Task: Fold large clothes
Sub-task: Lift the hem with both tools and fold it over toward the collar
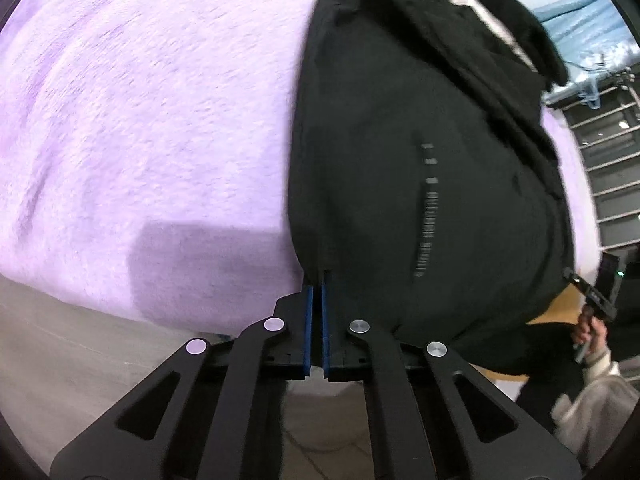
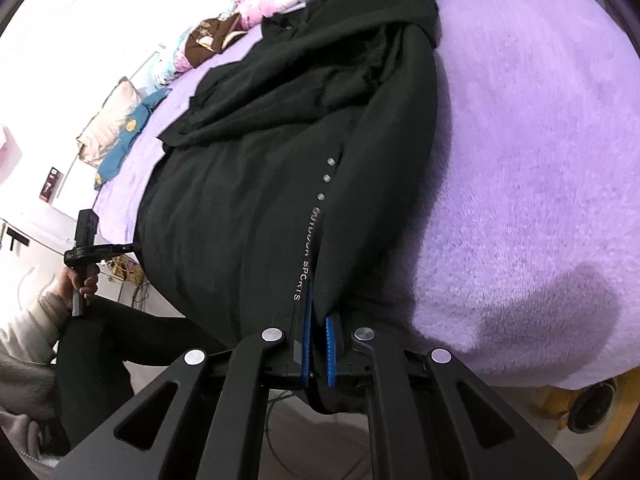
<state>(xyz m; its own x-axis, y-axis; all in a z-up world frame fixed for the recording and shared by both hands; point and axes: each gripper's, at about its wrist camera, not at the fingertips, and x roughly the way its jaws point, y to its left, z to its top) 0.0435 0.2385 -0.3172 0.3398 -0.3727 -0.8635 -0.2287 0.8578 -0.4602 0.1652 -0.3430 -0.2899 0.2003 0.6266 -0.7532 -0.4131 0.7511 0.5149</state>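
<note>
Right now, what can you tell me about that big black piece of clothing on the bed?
The black garment looks like soft, matte sportswear, with a line of pale lettering and small dots along one seam. It lies lengthwise on the fluffy purple blanket, rumpled and bunched at its far end, with its near end hanging over the bed's edge. The left gripper and the right gripper are each shut on a near corner of it.
</note>
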